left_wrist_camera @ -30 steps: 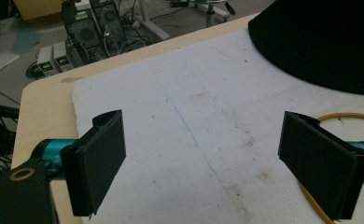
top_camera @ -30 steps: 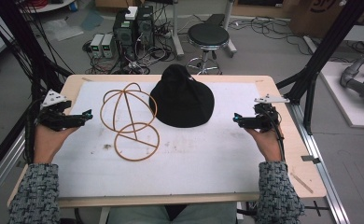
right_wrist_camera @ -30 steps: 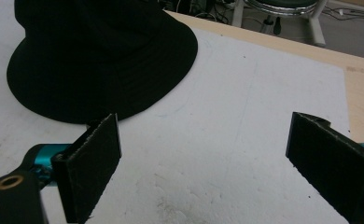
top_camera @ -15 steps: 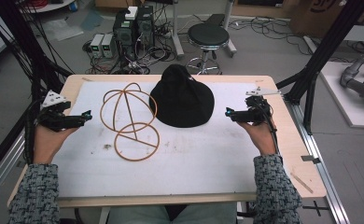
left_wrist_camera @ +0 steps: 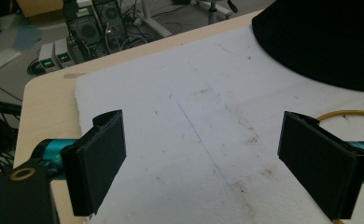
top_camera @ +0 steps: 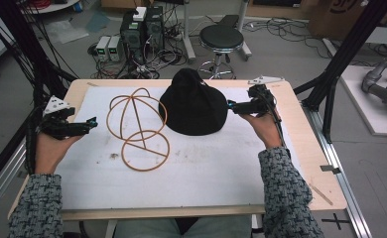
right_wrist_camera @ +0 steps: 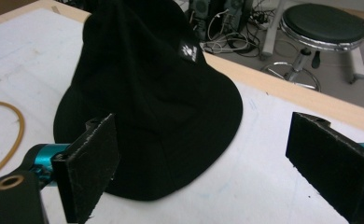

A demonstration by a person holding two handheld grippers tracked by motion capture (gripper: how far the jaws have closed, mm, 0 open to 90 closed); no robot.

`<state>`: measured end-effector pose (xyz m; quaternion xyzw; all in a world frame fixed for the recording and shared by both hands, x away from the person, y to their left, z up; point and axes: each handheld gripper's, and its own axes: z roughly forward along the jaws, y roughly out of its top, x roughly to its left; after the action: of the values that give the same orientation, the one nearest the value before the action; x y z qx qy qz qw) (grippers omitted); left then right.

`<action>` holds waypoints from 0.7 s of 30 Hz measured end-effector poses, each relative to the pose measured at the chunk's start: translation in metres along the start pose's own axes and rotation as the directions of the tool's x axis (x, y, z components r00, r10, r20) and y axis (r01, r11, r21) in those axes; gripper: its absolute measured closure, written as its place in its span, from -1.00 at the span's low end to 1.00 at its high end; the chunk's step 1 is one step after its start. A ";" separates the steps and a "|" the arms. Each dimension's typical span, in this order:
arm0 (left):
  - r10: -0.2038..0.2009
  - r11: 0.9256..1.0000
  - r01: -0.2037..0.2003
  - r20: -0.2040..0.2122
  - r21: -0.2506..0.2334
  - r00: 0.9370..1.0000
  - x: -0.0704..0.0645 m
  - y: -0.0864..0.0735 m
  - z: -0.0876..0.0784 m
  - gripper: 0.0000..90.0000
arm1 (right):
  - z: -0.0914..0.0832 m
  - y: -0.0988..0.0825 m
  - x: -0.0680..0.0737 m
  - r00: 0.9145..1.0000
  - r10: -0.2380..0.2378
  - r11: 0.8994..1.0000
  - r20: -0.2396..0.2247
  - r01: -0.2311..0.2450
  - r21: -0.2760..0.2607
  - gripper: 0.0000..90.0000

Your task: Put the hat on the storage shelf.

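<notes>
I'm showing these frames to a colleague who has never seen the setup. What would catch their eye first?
Most likely the black hat, sitting crown up at the far middle of the white mat. Just to its left stands a tan wire hat frame of hoops. The right gripper is open with its tips close to the hat's brim, while the left gripper hangs open at the mat's left edge.

Black hat (right_wrist_camera: pixel 147 98): I see a small white patch (right_wrist_camera: pixel 189 51) on its crown, too small for me to read.
Cardboard box (top_camera: pixel 338 15): I make out a dark printed mark, partly cut off, unreadable.
</notes>
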<state>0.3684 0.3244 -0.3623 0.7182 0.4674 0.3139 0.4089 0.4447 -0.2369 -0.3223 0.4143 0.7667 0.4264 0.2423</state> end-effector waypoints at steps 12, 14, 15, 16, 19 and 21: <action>0.002 1.000 -0.002 0.006 -0.004 1.000 0.001 0.000 -0.001 -0.66 | 0.026 0.033 0.011 0.999 0.016 0.994 -0.038 -0.020 -0.103 -0.78; 0.005 1.000 -0.005 0.007 -0.001 1.000 0.000 0.000 -0.001 -0.66 | 0.032 0.039 0.014 0.999 0.020 0.993 -0.046 -0.025 -0.114 -0.78; 0.005 1.000 -0.005 0.007 -0.001 1.000 0.000 0.001 -0.001 -0.66 | 0.035 0.041 0.016 0.999 0.019 0.992 -0.049 -0.025 -0.123 -0.78; 0.007 1.000 -0.007 0.008 0.001 1.000 0.000 0.001 -0.001 -0.66 | 0.035 0.041 0.016 0.999 0.019 0.992 -0.049 -0.025 -0.123 -0.78; 0.006 1.000 -0.006 0.010 -0.001 1.000 0.000 0.001 -0.001 -0.66 | 0.046 0.049 0.022 0.997 0.034 0.987 -0.064 -0.044 -0.157 -0.78; 0.004 1.000 -0.004 0.010 -0.002 1.000 0.000 0.001 -0.002 -0.66 | 0.050 0.052 0.023 0.997 0.041 0.982 -0.071 -0.053 -0.183 -0.78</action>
<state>0.3674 0.3252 -0.3609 0.7202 0.4636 0.3114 0.4115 0.4906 -0.1793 -0.3046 0.3934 0.7215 0.5150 0.2437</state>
